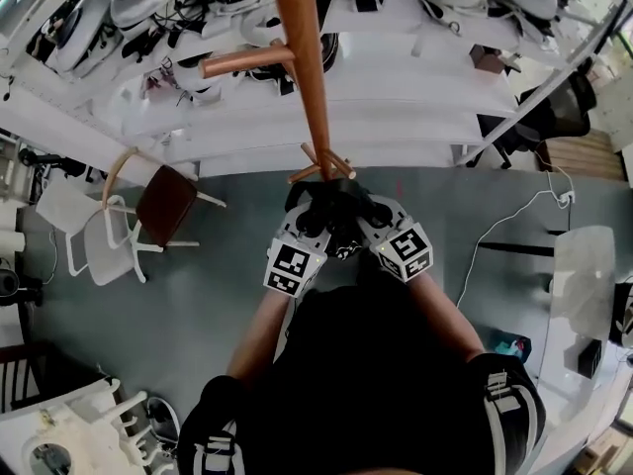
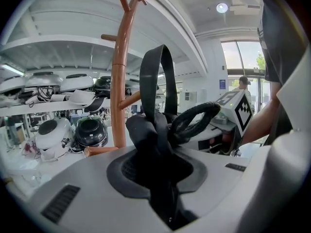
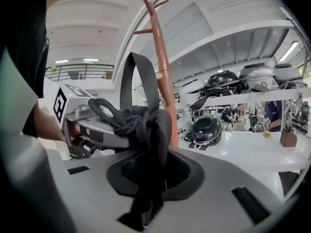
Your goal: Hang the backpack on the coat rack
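The brown wooden coat rack (image 1: 307, 67) stands straight ahead, its pegs sticking out left and near its base. I hold a black backpack (image 1: 336, 216) just in front of it with both grippers side by side. The left gripper (image 1: 309, 211) is shut on bunched black fabric (image 2: 155, 144) at the bag's top. The right gripper (image 1: 364, 209) grips the same bunch (image 3: 153, 130) from the other side. A flat webbing loop (image 2: 165, 76) stands up above the jaws, with a corded handle (image 2: 194, 118) beside it. The pole (image 2: 120, 81) rises close behind the loop, and a peg (image 3: 146, 31) sticks out high up.
White shelves (image 1: 396, 77) loaded with helmets and domed devices run behind the rack. A brown-seated chair (image 1: 163, 206) and a white chair (image 1: 99, 236) stand on the grey floor to the left. A glass table (image 1: 584, 275) and a white cable (image 1: 514, 216) lie to the right.
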`<state>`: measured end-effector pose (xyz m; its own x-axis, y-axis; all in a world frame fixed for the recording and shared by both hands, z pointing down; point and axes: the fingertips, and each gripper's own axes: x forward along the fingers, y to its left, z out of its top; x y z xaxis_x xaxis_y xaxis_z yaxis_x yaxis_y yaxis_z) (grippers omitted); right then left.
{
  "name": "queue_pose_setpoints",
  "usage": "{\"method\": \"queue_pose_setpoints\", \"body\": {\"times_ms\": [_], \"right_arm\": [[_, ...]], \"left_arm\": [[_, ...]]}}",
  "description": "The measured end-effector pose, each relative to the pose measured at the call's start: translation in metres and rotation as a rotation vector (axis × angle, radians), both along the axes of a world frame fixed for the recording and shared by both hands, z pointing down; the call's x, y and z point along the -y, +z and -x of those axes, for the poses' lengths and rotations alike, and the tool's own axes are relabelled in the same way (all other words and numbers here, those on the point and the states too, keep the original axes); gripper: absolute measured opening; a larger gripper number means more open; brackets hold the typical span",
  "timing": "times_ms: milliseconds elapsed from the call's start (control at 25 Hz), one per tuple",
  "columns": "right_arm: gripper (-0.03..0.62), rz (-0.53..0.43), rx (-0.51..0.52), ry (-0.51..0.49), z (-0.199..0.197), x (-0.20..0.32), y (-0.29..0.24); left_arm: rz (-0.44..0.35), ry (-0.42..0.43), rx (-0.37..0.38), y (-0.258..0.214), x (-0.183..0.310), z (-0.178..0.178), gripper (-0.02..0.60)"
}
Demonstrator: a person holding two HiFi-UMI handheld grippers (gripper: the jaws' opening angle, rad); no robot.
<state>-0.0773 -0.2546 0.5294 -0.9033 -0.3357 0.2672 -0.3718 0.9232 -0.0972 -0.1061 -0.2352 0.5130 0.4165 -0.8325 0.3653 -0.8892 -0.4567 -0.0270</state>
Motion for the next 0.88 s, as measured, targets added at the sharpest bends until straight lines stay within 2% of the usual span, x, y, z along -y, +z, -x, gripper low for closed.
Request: {"method": "queue_pose_setpoints", "body": {"times_ms": [880], "right_arm": [[0.080, 0.031, -0.003, -0.205, 0.016, 0.066, 0.003]], "left_arm": [[0.014, -0.220, -0.017, 0.005, 0.060, 0.012, 0.091]]}}
